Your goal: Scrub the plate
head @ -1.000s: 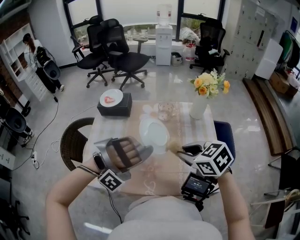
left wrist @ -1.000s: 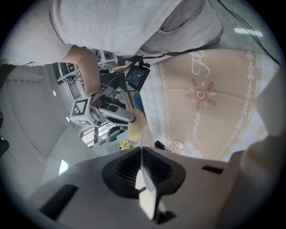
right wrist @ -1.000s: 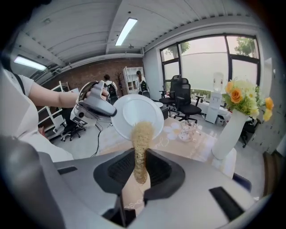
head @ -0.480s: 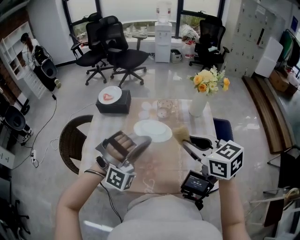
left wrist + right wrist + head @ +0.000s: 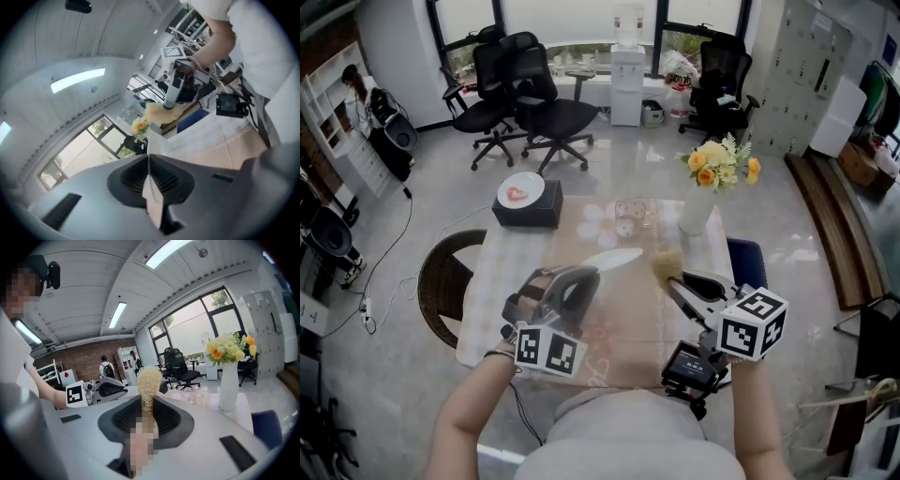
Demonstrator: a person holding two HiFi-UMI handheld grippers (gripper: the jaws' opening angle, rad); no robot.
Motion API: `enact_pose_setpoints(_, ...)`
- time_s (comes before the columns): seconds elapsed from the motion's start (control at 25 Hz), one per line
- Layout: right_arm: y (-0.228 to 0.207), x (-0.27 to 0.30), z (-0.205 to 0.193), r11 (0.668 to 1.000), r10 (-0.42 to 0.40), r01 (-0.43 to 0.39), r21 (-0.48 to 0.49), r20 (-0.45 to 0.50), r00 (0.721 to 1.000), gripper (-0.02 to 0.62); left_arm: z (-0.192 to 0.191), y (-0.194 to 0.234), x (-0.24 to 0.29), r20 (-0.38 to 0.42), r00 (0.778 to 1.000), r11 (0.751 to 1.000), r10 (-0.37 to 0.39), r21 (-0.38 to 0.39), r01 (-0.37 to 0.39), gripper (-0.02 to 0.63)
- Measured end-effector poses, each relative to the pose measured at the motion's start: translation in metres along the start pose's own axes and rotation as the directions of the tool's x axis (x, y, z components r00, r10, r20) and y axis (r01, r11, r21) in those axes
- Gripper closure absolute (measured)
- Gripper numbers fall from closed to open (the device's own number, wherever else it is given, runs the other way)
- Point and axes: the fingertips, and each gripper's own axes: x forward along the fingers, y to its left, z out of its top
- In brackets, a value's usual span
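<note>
Jaws of my L gripper (image 5: 586, 277) pinch the plate (image 5: 614, 258) by its near rim, holding it off the surface (image 5: 619, 328), tilted almost edge-on, far rim pointing up-right. R gripper (image 5: 686, 286) jaws are pressed on the brush (image 5: 667, 263) handle. Bristle head sits just right of that far rim, so I judge the stroke must go leftward.

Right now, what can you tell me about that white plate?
The plate is plain white, round and glossy, ceramic by its look. It is held up off the table and tilted nearly edge-on, its rim pinched in the left claw. The tan scrubber in the right claw is just beside it, with a gap.
</note>
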Motion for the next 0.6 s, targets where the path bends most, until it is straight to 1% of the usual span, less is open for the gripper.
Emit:
enact_pose_setpoints(0.08, 0.001, 0.002, -0.002, 1.0, 0.007, -0.007, 0.007, 0.0, 1.0, 0.513, -0.005, 0.003, 0.001, -0.008, 1.0, 0.993, -0.004, -0.116, 0.003, 0.588)
enact_pose_setpoints(0.12, 0.002, 0.002, -0.002, 1.0, 0.011, -0.011, 0.011, -0.002, 1.0, 0.512, -0.007, 0.005, 0.002, -0.011, 1.0, 0.984, -0.002, -0.176, 0.0, 0.588)
enact_pose_setpoints(0.2, 0.002, 0.003, -0.003, 1.0, 0.017, -0.017, 0.016, -0.003, 1.0, 0.512, -0.01, 0.011, 0.003, -0.011, 1.0, 0.957, 0.004, -0.29, -0.007, 0.588)
enact_pose_setpoints(0.24, 0.002, 0.003, -0.003, 1.0, 0.018, -0.018, 0.018, -0.002, 1.0, 0.512, -0.011, 0.013, 0.003, -0.011, 1.0, 0.943, 0.006, -0.333, -0.009, 0.588)
enact_pose_setpoints(0.28, 0.003, 0.003, -0.002, 1.0, 0.018, -0.018, 0.019, 0.0, 1.0, 0.512, -0.013, 0.014, 0.003, -0.012, 1.0, 0.932, 0.007, -0.362, -0.011, 0.588)
enact_pose_setpoints(0.4, 0.005, 0.002, 0.002, 1.0, 0.013, -0.013, 0.015, 0.016, 1.0, 0.512, -0.019, 0.013, 0.004, -0.028, 1.0, 0.913, 0.009, -0.408, -0.019, 0.588)
enact_pose_setpoints(0.44, 0.005, 0.002, 0.003, 1.0, 0.01, -0.01, 0.014, 0.021, 1.0, 0.512, -0.02, 0.012, 0.004, -0.031, 0.999, 0.901, 0.008, -0.434, -0.021, 0.588)
enact_pose_setpoints(0.48, 0.004, 0.002, 0.004, 1.0, 0.009, -0.009, 0.013, 0.026, 1.0, 0.512, -0.021, 0.013, 0.004, -0.028, 1.0, 0.881, 0.007, -0.472, -0.019, 0.588)
enact_pose_setpoints(0.52, 0.004, 0.003, 0.004, 1.0, 0.01, -0.01, 0.014, 0.029, 1.0, 0.511, -0.022, 0.014, 0.004, -0.021, 1.0, 0.853, 0.005, -0.522, -0.015, 0.588)
enact_pose_setpoints(0.56, 0.005, 0.003, 0.004, 1.0, 0.012, -0.013, 0.016, 0.032, 0.999, 0.511, -0.023, 0.015, 0.004, -0.012, 1.0, 0.811, 0.004, -0.584, -0.01, 0.588)
enact_pose_setpoints(0.6, 0.006, 0.003, 0.004, 1.0, 0.015, -0.016, 0.017, 0.034, 0.999, 0.511, -0.025, 0.016, 0.004, -0.002, 1.0, 0.758, 0.002, -0.652, -0.003, 0.589)
